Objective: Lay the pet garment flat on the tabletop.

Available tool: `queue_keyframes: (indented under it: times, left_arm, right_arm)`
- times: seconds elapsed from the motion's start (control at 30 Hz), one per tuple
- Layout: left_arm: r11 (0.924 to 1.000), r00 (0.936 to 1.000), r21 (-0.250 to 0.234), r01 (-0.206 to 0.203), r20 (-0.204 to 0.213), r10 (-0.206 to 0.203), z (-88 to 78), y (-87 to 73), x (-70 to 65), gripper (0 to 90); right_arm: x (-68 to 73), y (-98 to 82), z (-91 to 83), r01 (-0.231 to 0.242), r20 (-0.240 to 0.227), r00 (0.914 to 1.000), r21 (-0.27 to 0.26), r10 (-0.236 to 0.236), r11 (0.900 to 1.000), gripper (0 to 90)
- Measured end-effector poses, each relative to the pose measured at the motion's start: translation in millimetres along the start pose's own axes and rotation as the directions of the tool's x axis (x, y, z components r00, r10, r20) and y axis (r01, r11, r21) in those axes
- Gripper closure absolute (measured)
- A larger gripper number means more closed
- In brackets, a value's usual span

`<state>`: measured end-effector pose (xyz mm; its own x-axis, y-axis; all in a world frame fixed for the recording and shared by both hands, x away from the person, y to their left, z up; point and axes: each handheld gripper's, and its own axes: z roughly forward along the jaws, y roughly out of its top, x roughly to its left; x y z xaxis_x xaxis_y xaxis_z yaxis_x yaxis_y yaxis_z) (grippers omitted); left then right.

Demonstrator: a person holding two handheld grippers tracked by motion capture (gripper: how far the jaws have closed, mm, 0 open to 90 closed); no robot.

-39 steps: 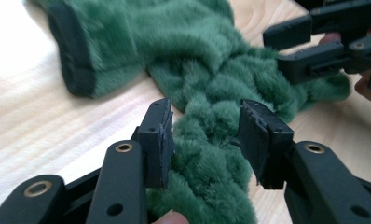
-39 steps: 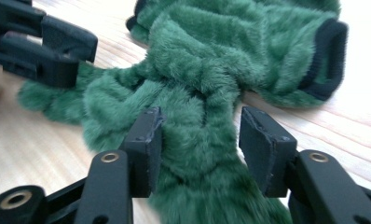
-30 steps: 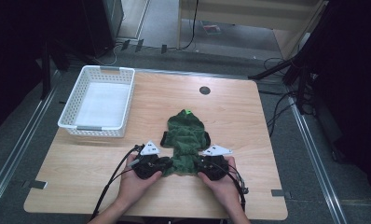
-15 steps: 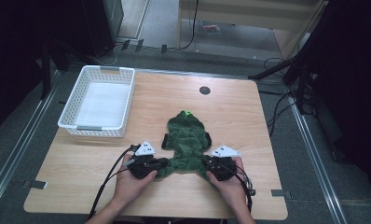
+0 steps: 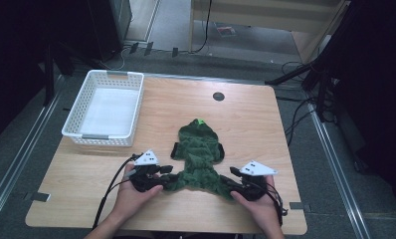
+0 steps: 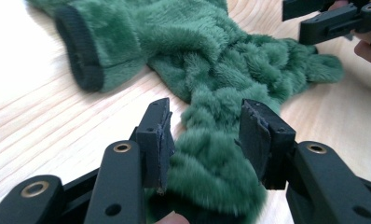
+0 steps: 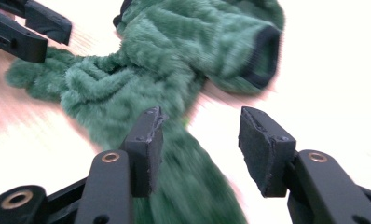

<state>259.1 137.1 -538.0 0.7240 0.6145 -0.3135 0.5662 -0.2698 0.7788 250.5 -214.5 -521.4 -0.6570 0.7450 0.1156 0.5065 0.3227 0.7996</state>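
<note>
A green plush garment (image 5: 198,157) lies spread on the wooden table (image 5: 246,124), toward the middle of its near edge, with a dark-cuffed sleeve (image 6: 79,51) out to each side. The left tool (image 6: 204,135), at the garment's near left end, has just been opening its jaws; they stand apart with the fluffy fabric between them, no longer clamped. The right tool (image 7: 197,140), at the near right end, has likewise just been opening, its left jaw beside the fabric and its right jaw over bare wood. A white basket (image 5: 86,134) sits at the table's far left corner.
</note>
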Motion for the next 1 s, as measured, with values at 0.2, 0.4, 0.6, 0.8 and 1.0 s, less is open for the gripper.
queue_keyframes:
  times: [0.2, 0.4, 0.6, 0.8, 1.0]
  left_arm:
    - [0.9996, 0.9995, 0.020, 0.021, -0.024, -0.020, -10.8, -10.7, 4.5, 60.8]
    - [0.9967, 0.9988, 0.080, -0.013, -0.045, 0.017, -5.1, -15.9, 3.0, 76.4]
    - [0.9995, 0.9987, 0.032, -0.002, -0.050, 0.004, -13.2, -17.7, 3.2, 58.9]
    - [0.9980, 0.9987, -0.062, -0.002, -0.052, -0.001, -38.5, -29.8, 8.1, 48.3]
    - [0.9882, 0.9953, -0.152, 0.023, -0.089, -0.036, -72.5, -40.2, 24.2, 38.1]
  right_arm:
    - [-10.9, -11.8, -11.8, -0.043, -0.008, 0.9990, 0.002, 0.043, 0.999, 51.7]
    - [-3.9, -16.1, -0.5, 0.015, 0.016, 0.9997, 0.084, -0.016, 0.996, 55.3]
    - [-4.7, -16.0, -1.7, 0.004, 0.014, 0.9999, 0.057, -0.005, 0.998, 50.5]
    - [-15.7, -17.6, -8.6, -0.037, 0.050, 0.9981, -0.003, 0.037, 0.999, 39.3]
    - [-29.1, -18.4, -19.0, -0.104, 0.108, 0.9881, -0.058, 0.110, 0.993, 25.1]
